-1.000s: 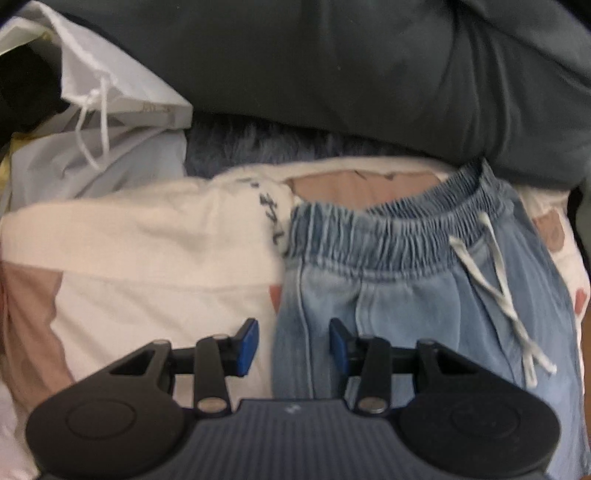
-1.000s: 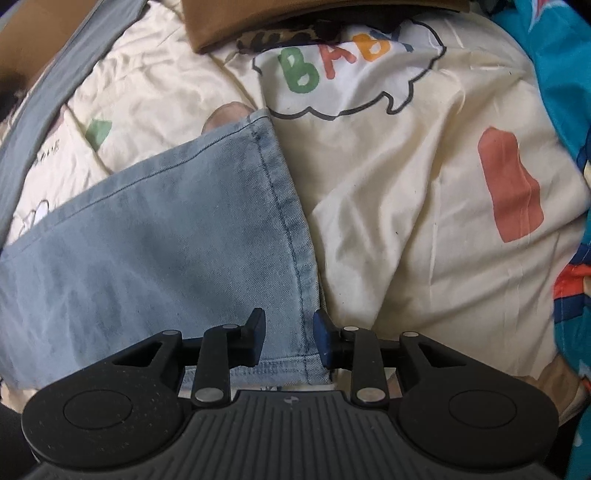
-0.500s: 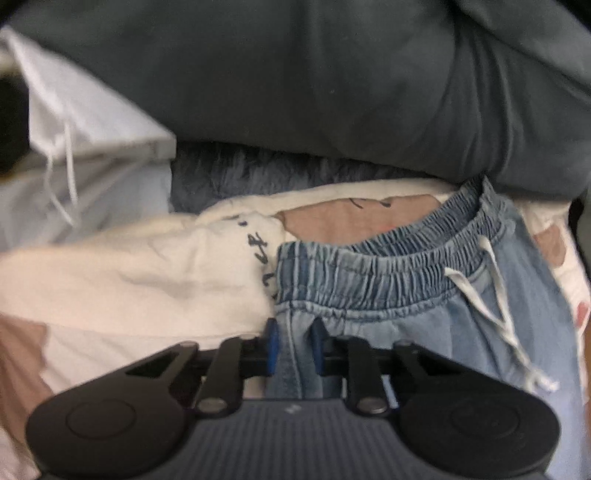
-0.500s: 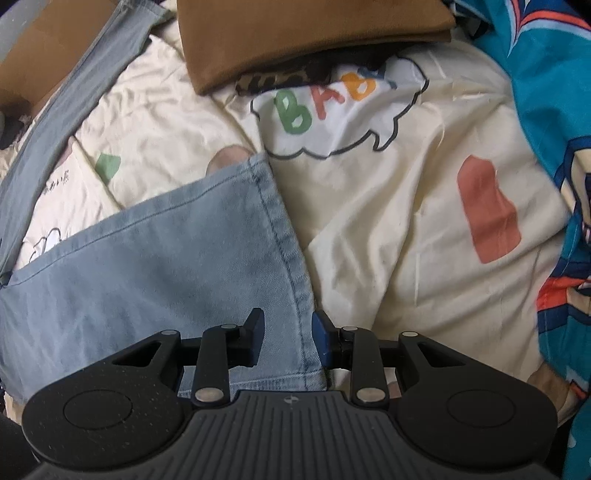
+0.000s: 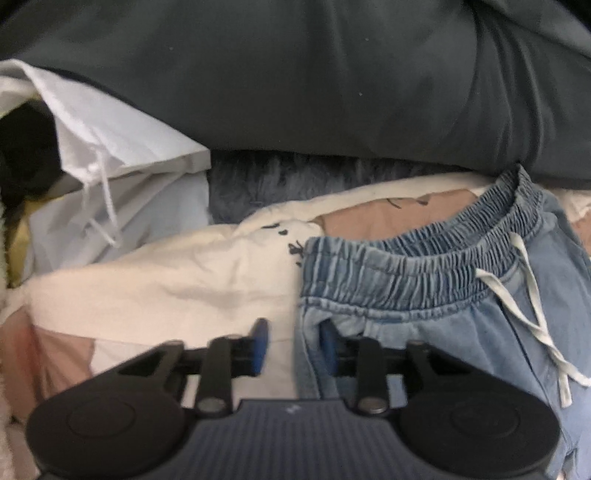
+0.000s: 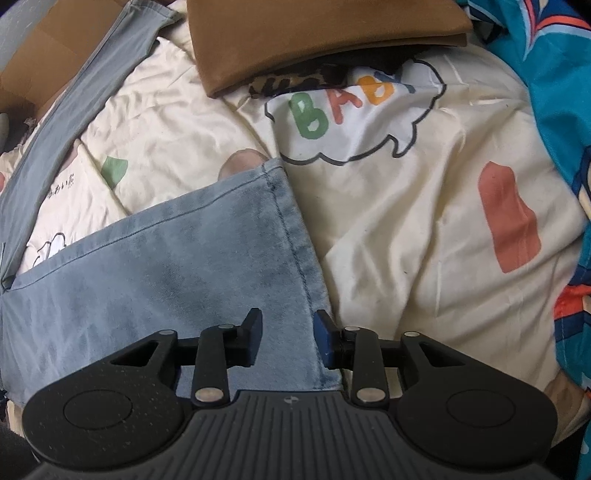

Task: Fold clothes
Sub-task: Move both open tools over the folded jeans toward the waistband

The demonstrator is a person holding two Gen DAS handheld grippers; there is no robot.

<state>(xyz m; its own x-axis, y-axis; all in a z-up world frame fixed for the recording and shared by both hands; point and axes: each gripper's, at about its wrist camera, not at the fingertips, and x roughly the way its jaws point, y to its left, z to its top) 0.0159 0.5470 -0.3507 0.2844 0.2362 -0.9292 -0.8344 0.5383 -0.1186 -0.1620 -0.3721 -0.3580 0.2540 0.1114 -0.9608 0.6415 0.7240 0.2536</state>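
Left wrist view: left gripper (image 5: pixel 293 341) pointing down at bed, jaws apart, just been opening again. Side edge of denim trousers (image 5: pixel 424 332) stands between the blue pads (image 5: pixel 260 345), not pinched; gap visible each side. Elastic waistband (image 5: pixel 406 273) w/ white drawstring (image 5: pixel 532 310) lies just beyond the jaws, to the right. Trousers rest on cream printed quilt (image 5: pixel 184 284). Behind: dark grey pillow (image 5: pixel 295 81) across top, white drawstring bag (image 5: pixel 122 147) at left, fuzzy blue-grey item (image 5: pixel 280 181) btwn bag and quilt.

Right wrist view: right gripper (image 6: pixel 288 338) also angled down, jaws apart, have just been widening. Hem corner of trouser leg (image 6: pixel 166 269) sits btwn the fingers, stitched hem (image 6: pixel 295 236) running to the right-hand pad; pads not pressing cloth. Leg lies flat on same quilt, "BABY" print (image 6: pixel 343 107) beyond it. Folded brown garment (image 6: pixel 314 33) at top, grey strip of fabric (image 6: pixel 74 107) at left, teal patterned cloth (image 6: pixel 554 92) at right edge.
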